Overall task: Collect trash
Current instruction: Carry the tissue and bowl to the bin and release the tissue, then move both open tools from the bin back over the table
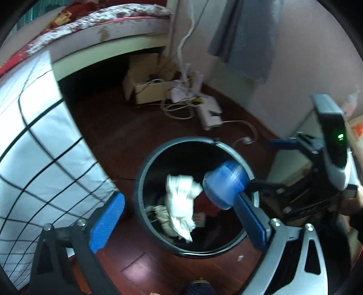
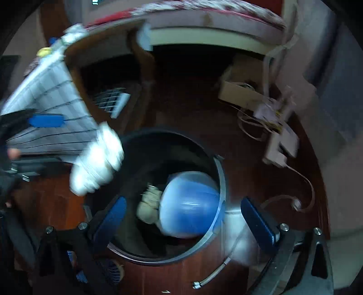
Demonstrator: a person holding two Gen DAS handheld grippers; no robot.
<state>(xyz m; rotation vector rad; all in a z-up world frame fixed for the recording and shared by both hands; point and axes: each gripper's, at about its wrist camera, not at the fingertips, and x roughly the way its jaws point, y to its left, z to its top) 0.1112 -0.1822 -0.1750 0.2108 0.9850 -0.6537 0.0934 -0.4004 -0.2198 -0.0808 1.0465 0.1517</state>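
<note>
The tissue [image 1: 180, 199] and blue cup [image 1: 223, 185] are loose over the open bin [image 1: 145, 163], which stands on the floor [image 1: 140, 263]. My left fingers [image 1: 177, 223] and right fingers [image 2: 185, 221] are spread wide above its rim, holding nothing.

Colour-wise it's a pretty dark room: the floor [image 1: 140, 261] is reddish-brown wood, and the round trash bin [image 1: 145, 168] is black inside with a grey rim. In it there's a white crumpled tissue [image 1: 181, 199] and a blue plastic cup [image 1: 223, 183]. Both grippers have bright blue pads [image 1: 107, 223] on black frames. The cloth [image 1: 34, 140] is white with a thin black grid, the mattress [image 1: 118, 20] has a red-and-white floral print, and the wall [image 1: 306, 68] is pinkish.
</note>
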